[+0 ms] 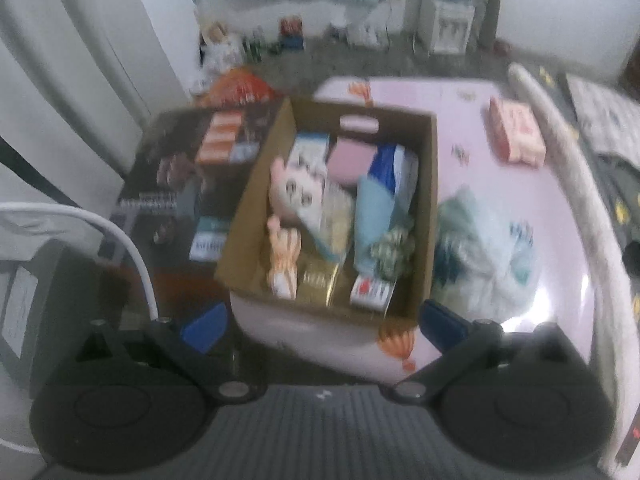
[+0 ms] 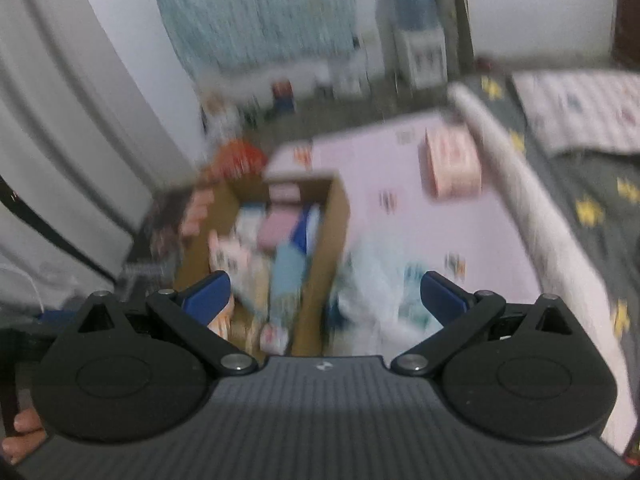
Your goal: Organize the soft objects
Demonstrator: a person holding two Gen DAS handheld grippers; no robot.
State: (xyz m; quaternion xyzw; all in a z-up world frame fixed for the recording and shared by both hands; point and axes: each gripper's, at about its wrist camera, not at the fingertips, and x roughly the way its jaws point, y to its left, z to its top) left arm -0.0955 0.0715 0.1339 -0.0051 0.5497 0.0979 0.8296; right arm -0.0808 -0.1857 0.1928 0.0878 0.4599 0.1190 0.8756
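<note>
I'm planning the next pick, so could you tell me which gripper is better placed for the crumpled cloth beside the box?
Probably the right gripper: open, with the cloth between its fingers.

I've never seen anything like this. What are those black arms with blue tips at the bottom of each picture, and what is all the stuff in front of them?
Those are two hand-held grippers; a person carries one in each hand, and each has a camera looking along its fingers. One picture comes from the left gripper, the other from the right gripper. Both stand open and hold nothing. Ahead, on a pink table, sits an open cardboard box filled with soft things, among them a pink plush toy. Beside the box lies a crumpled pale cloth, and farther back a pink packet. The right view is blurred.
</note>
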